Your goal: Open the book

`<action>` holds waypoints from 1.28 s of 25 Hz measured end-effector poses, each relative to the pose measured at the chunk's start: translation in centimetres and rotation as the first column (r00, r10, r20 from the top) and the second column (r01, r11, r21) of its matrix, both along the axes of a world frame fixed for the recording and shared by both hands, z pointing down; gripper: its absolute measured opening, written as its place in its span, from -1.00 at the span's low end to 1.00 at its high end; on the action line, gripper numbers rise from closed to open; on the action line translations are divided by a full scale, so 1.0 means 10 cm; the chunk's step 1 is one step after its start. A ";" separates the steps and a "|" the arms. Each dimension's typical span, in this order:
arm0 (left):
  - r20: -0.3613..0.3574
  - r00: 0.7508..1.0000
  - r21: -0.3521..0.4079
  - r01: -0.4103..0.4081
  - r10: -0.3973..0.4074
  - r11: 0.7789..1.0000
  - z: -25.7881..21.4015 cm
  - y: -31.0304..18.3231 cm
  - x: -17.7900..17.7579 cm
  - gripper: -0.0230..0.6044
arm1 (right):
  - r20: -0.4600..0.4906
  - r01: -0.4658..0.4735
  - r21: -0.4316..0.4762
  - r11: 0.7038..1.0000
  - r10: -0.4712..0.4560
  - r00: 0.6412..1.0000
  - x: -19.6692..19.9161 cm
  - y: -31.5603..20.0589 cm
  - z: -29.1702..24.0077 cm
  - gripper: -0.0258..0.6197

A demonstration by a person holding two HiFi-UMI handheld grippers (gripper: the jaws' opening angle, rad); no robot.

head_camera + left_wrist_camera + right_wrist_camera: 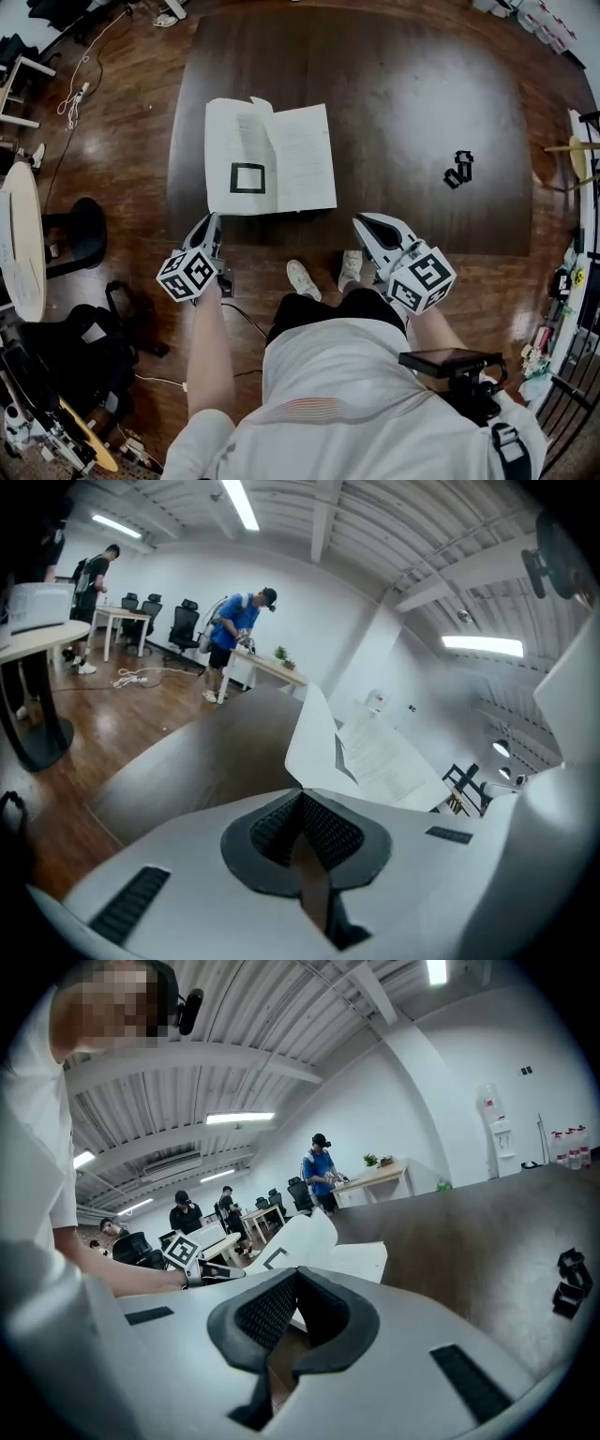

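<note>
A white book lies open and flat on the dark wooden table, near its front left edge; the left page bears a black square outline. My left gripper hangs just off the table's front edge below the book, jaws shut and empty. My right gripper sits at the same edge, right of the book, also shut on nothing. In the left gripper view the book lies beyond the closed gripper. The right gripper view shows the book past the shut gripper.
A small black clip-like object lies on the table's right part, seen also in the right gripper view. A round white table and a black stool stand at left. People work at desks far behind.
</note>
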State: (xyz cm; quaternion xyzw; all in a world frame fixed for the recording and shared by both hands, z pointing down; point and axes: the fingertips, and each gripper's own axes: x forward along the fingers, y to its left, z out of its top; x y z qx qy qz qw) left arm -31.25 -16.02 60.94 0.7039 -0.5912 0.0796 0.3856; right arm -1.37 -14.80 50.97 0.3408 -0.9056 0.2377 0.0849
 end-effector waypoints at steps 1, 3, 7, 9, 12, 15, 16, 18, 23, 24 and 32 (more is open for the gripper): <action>0.004 1.000 -0.022 0.017 -0.017 1.000 0.09 0.04 -0.07 -0.90 | -0.002 0.000 -0.002 1.000 0.000 1.000 0.00 0.00 0.00 -0.92; 0.026 0.999 -0.067 0.034 -0.033 0.997 0.28 0.11 -0.18 -0.90 | -0.005 0.000 -0.005 1.000 0.000 1.000 -0.01 0.00 0.01 -0.92; 0.071 0.997 -0.125 0.019 -0.011 0.992 0.53 0.16 -0.20 -0.90 | -0.010 -0.002 -0.007 1.000 0.002 1.000 0.00 -0.02 0.00 -0.92; 0.106 0.994 -0.144 0.004 0.011 0.990 0.60 0.16 -0.17 -0.90 | -0.012 -0.002 -0.008 1.000 0.002 1.000 0.00 -0.02 0.00 -0.92; 0.183 0.981 -0.183 -0.030 0.064 0.983 0.68 0.16 -0.13 -0.90 | -0.016 -0.002 -0.011 1.000 0.001 1.000 -0.01 -0.02 0.01 -0.92; 0.248 0.962 -0.223 -0.056 0.112 0.973 0.75 0.18 -0.09 -0.90 | -0.019 0.001 -0.016 1.000 -0.001 1.000 -0.03 -0.03 0.01 -0.92; 0.254 0.960 -0.236 -0.059 0.121 0.970 0.77 0.19 -0.07 -0.90 | -0.020 0.004 -0.016 1.000 -0.004 1.000 -0.04 -0.03 0.01 -0.92; 0.254 0.958 -0.258 -0.063 0.131 0.964 0.82 0.20 -0.03 -0.90 | -0.021 0.009 -0.016 1.000 -0.009 1.000 -0.06 -0.03 0.00 -0.92; 0.250 0.958 -0.285 -0.069 0.143 0.956 0.88 0.19 0.02 -0.90 | -0.019 0.016 -0.013 1.000 -0.017 1.000 -0.10 -0.04 -0.03 -0.92; 0.251 0.957 -0.286 -0.072 0.147 0.955 0.89 0.18 0.03 -0.90 | -0.020 0.017 -0.013 1.000 -0.018 1.000 -0.10 -0.04 -0.03 -0.92; 0.254 0.961 -0.243 -0.050 0.113 0.969 0.91 0.18 -0.01 -0.89 | -0.025 0.015 -0.018 1.000 -0.015 1.000 -0.10 -0.05 -0.02 -0.92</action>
